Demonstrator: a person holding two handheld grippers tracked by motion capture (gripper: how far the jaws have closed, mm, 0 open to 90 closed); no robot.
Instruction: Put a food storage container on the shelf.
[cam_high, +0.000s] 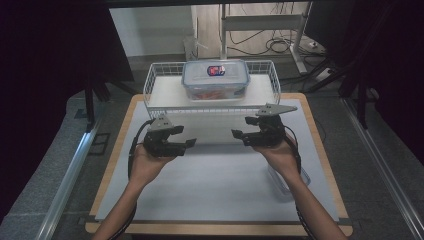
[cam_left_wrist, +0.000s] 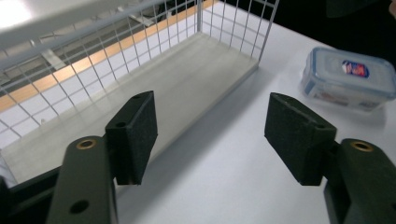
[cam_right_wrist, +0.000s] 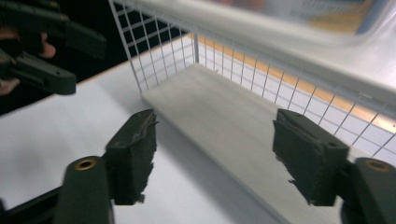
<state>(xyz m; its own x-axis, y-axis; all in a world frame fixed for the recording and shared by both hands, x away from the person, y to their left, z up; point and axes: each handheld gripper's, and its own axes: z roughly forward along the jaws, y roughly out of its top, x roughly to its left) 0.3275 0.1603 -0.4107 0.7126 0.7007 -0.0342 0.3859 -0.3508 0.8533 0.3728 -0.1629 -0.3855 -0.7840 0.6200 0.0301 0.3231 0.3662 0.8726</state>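
I held the left gripper and right gripper wide and empty. One lidded container sat on the wire rack at twelve o'clock; another container waited at four o'clock, seemingly unhandled.

Lit evenly from overhead; white table bright, surroundings left and right falling to near black. Soft shadows under both hands. Glare spot on container lid at far centre, blown-out patch top left in left gripper view. Right gripper view: upper right blurred and smeared, near tool pads slightly soft. High view sharp, mild compression grain.
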